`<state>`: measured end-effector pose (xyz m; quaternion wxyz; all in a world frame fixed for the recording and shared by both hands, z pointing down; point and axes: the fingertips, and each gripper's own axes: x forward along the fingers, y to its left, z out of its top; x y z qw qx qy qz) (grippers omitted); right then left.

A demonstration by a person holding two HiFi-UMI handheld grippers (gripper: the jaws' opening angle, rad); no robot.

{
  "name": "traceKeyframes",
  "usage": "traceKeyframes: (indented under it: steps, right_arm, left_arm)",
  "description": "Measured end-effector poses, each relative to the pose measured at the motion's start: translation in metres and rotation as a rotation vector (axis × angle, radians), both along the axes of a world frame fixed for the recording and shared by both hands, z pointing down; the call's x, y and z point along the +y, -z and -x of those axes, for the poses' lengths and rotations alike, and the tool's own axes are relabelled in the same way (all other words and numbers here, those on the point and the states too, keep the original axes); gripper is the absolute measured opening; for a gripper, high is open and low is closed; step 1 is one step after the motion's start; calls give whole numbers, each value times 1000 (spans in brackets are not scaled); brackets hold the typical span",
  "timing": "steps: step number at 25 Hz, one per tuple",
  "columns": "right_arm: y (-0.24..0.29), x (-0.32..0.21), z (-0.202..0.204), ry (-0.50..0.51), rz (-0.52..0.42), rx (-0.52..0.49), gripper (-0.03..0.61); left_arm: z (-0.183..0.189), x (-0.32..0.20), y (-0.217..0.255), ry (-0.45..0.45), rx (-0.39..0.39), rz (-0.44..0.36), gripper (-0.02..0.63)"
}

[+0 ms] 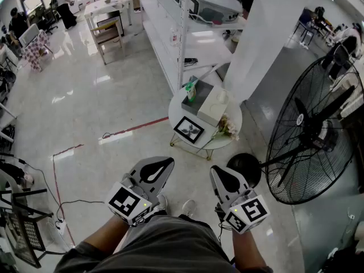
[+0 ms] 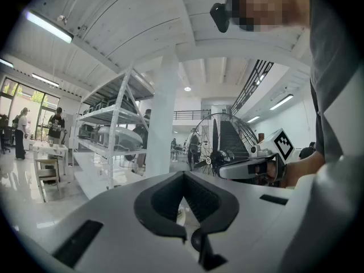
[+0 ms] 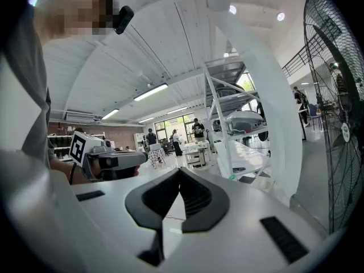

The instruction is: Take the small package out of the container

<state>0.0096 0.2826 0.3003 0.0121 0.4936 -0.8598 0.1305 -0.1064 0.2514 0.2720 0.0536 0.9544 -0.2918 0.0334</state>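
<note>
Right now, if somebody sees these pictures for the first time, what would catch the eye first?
The big black fan at the right edge draws the eye first. Next come the left gripper and the right gripper, low in the middle, both shut and empty. Ahead of them stands a small round table with a grey box, a white box and a framed picture.

We're looking down at a big black floor fan (image 1: pixel 318 129) just right of a white pillar (image 1: pixel 267 33), a white shelving rack (image 1: pixel 182 38) behind it, and red tape (image 1: pixel 133 128) crossing the glossy floor (image 1: pixel 102 95).
</note>
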Motion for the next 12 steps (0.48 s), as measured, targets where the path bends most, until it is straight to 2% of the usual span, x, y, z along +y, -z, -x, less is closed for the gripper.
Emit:
traceKeyframes:
  steps: [12]
  right_arm:
    - [3, 1, -8, 1, -6, -25, 21]
  left_arm:
    - [-5, 4, -3, 16, -5, -5, 14]
